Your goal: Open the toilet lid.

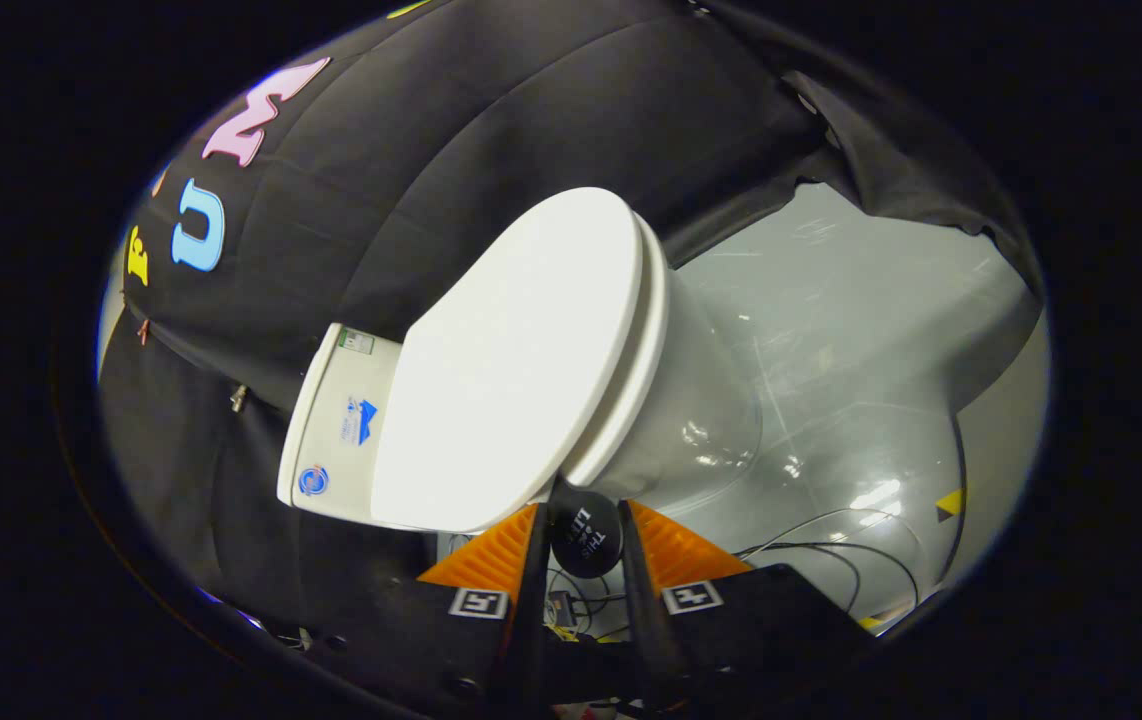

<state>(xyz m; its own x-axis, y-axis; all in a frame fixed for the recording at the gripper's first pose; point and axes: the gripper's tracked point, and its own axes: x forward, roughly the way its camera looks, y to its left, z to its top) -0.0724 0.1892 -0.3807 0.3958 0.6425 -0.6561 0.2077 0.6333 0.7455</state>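
The gripper (586, 520) has its two orange fingers (491, 560) closed on a round black knob (586, 540), one finger on each side of it. The knob sits right at the edge of the white toilet lid (511, 370). The lid is just ahead of the fingers, tilted a bit above the seat (631, 370). Past the lid are the white tank (336, 420) and the shiny grey floor (851, 330). Black cables (831, 550) lie near the fingers
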